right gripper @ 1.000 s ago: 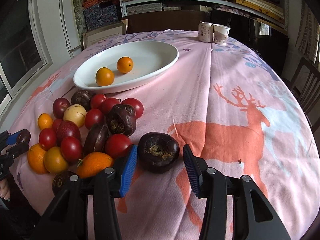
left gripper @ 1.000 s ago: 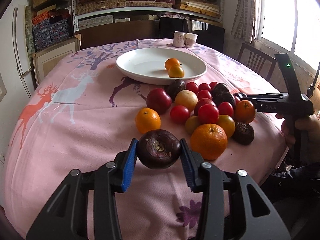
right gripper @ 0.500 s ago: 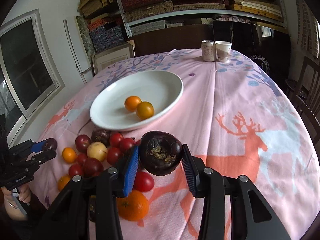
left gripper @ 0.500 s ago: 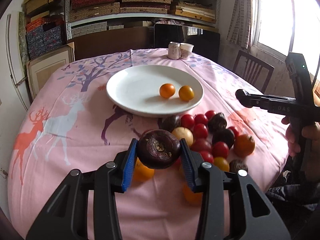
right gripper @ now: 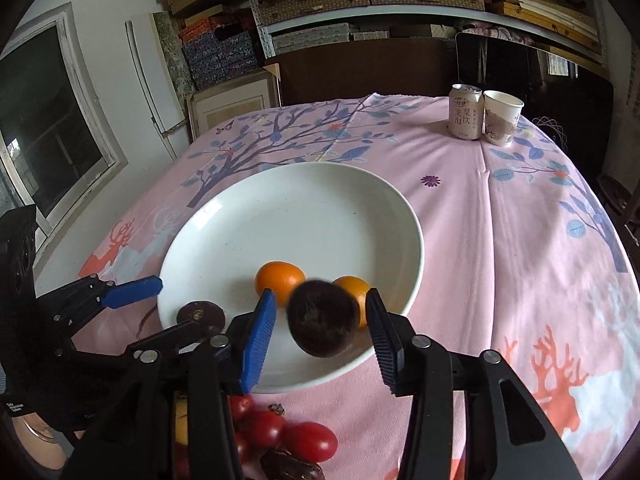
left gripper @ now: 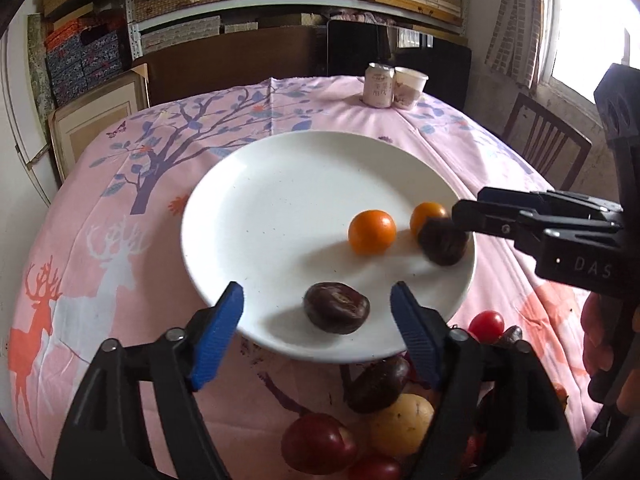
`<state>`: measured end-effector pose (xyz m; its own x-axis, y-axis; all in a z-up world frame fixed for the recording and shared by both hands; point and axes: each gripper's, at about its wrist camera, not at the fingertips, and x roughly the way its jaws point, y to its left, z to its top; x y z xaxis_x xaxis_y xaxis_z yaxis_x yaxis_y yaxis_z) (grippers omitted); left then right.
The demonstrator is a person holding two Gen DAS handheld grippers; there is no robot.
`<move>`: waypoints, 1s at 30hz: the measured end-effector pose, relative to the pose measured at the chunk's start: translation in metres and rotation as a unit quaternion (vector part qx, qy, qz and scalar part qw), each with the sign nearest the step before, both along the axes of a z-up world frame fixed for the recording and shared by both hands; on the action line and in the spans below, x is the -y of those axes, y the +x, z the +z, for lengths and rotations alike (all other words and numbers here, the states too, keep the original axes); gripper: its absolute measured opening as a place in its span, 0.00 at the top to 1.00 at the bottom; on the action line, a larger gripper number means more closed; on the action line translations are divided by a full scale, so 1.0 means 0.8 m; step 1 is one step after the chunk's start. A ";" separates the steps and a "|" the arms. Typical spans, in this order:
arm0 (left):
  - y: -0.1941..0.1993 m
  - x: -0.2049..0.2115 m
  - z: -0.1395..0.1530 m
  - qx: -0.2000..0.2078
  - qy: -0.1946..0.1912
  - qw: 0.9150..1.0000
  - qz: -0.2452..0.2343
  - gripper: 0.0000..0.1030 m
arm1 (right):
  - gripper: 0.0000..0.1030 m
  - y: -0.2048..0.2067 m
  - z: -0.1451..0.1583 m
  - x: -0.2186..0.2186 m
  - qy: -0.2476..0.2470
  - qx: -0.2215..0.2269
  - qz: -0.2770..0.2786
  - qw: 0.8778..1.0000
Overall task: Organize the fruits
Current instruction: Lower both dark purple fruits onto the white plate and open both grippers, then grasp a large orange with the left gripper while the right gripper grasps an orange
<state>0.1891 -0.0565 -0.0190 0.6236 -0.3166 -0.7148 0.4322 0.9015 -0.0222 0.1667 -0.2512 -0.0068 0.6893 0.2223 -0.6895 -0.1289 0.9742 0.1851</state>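
Note:
A white plate (left gripper: 280, 200) holds two small oranges (left gripper: 372, 232) and two dark purple fruits. My left gripper (left gripper: 318, 326) is open over the plate's near rim, and one dark fruit (left gripper: 336, 308) lies on the plate between its blue pads without touching them. My right gripper (right gripper: 322, 332) is open too; the other dark fruit (right gripper: 323, 324) sits blurred between its pads, free of both, near the plate's (right gripper: 296, 216) right edge. It also shows in the left wrist view (left gripper: 443, 240) under the right gripper's tip. The left gripper shows in the right wrist view (right gripper: 132, 292).
Loose fruit lies on the pink tablecloth by the near edge: red ones (left gripper: 318, 446), a yellow one (left gripper: 400, 424), a dark one (left gripper: 378, 384), cherry tomatoes (right gripper: 308, 440). A can (right gripper: 464, 110) and paper cup (right gripper: 502, 118) stand at the far side. A chair (left gripper: 546, 140) is right.
Both grippers carried their dark fruits forward over the plate and opened. The left fruit now rests on the plate; the right one has just left the pads.

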 end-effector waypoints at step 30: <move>-0.229 -0.029 -0.059 0.013 0.023 0.996 -0.083 0.55 | 0.51 -0.230 -0.060 0.022 0.027 -0.027 0.007 0.999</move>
<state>0.0057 -0.0335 -0.0663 0.5843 -0.3841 -0.7148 0.5754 0.8172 0.0312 -0.0175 -0.2687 -0.0545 0.6474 0.2693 -0.7130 -0.1305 0.9609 0.2443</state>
